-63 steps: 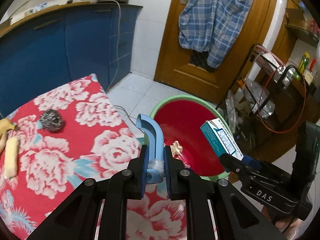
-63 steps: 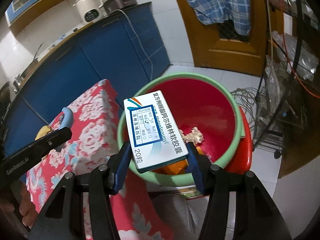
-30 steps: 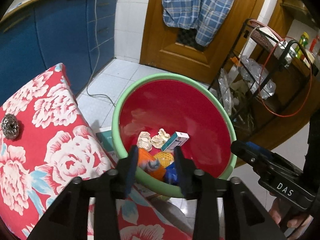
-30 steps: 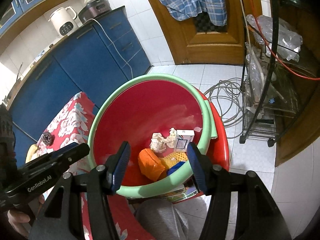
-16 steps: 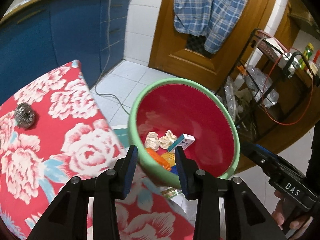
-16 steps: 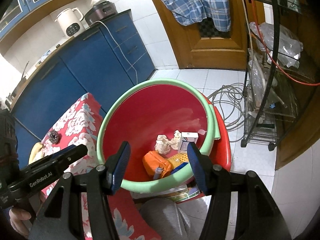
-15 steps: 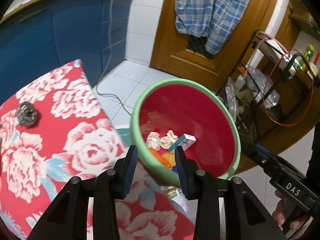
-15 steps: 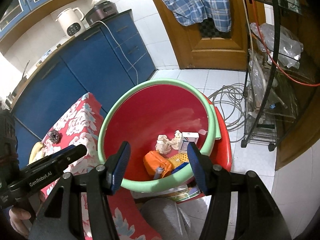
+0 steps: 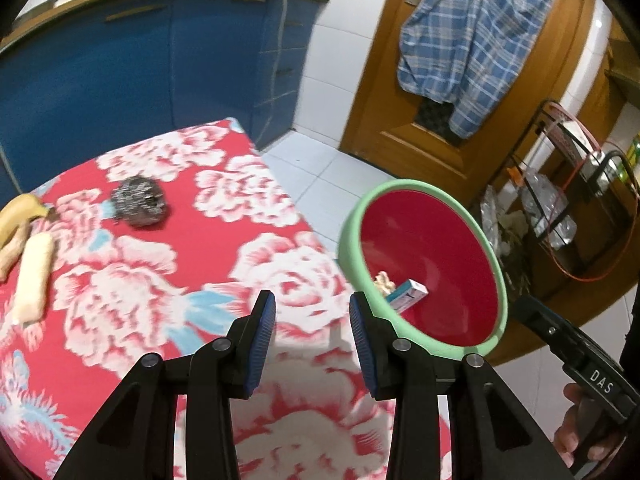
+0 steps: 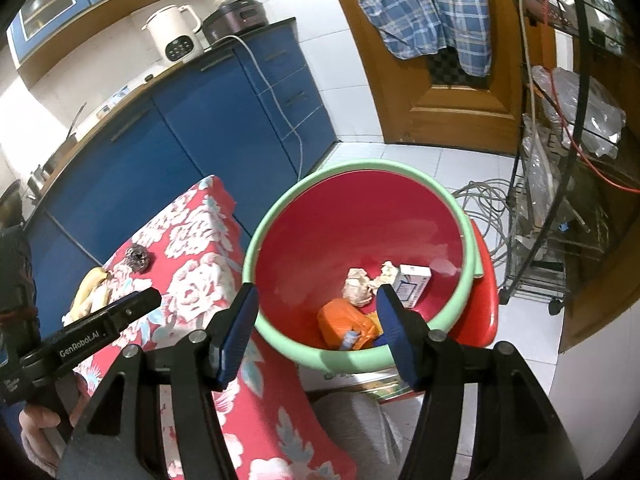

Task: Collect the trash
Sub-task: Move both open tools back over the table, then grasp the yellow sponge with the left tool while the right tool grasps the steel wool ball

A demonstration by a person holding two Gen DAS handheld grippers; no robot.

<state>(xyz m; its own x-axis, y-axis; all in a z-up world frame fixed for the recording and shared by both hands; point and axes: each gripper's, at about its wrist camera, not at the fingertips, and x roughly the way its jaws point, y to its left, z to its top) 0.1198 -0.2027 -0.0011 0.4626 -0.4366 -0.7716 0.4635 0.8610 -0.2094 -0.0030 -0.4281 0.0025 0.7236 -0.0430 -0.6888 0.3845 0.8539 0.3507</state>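
Right wrist: empty, open right tool [image 10: 316,312] hovers above trash-filled red basin [image 10: 460,308].

Both wrist views downward, sharing basin [image 9: 424,248], table [image 10: 192,248]

Left wrist view: flowered cloth on the bench [image 9: 208,248] smeared by motion blur. Banana peel [image 9: 18,216] cut by left edge. Basin rim [image 9: 490,256] hides most of the trash; only the box [image 9: 406,295] shows. Right wrist view: print on box [image 10: 412,285] too small to read.
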